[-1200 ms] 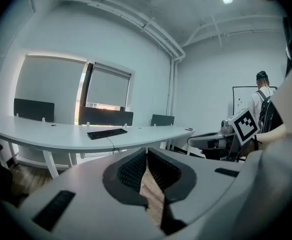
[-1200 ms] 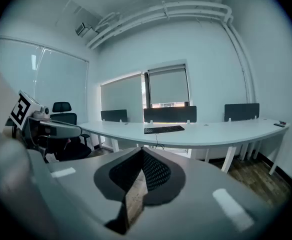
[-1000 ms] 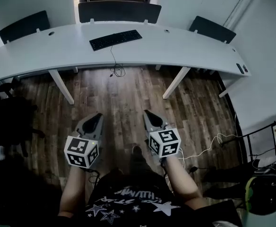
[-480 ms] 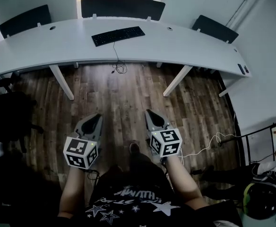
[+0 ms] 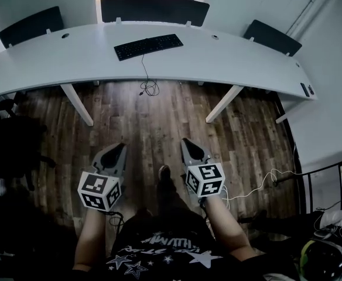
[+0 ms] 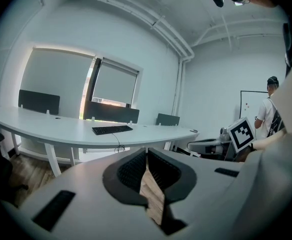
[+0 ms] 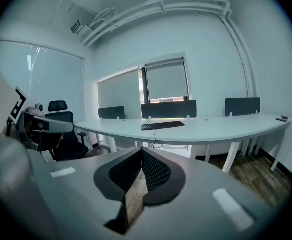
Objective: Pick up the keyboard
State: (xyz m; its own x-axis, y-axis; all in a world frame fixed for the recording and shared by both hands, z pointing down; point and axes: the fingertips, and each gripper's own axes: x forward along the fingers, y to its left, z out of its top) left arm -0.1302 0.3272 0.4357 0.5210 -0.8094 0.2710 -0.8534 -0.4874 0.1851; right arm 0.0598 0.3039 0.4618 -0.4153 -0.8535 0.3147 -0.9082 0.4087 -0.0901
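1. Both your tongs are closed on nothing. The left gripper (image 5: 120, 148) and the right gripper (image 5: 187, 143) hang over the floor (image 5: 159, 122), well short of the desk (image 5: 235, 57)
2. The keyboard (image 5: 148, 46) lies mid-desk, nearer the far edge, and its cable (image 5: 143, 69) drops over the near edge
3. Only the left gripper view shows a person (image 6: 271, 111) beside a whiteboard (image 6: 248, 104) — the right gripper view shows a black chair (image 7: 61, 134) instead
4. Since a second ago, both grippers sit slightly lower in the head view
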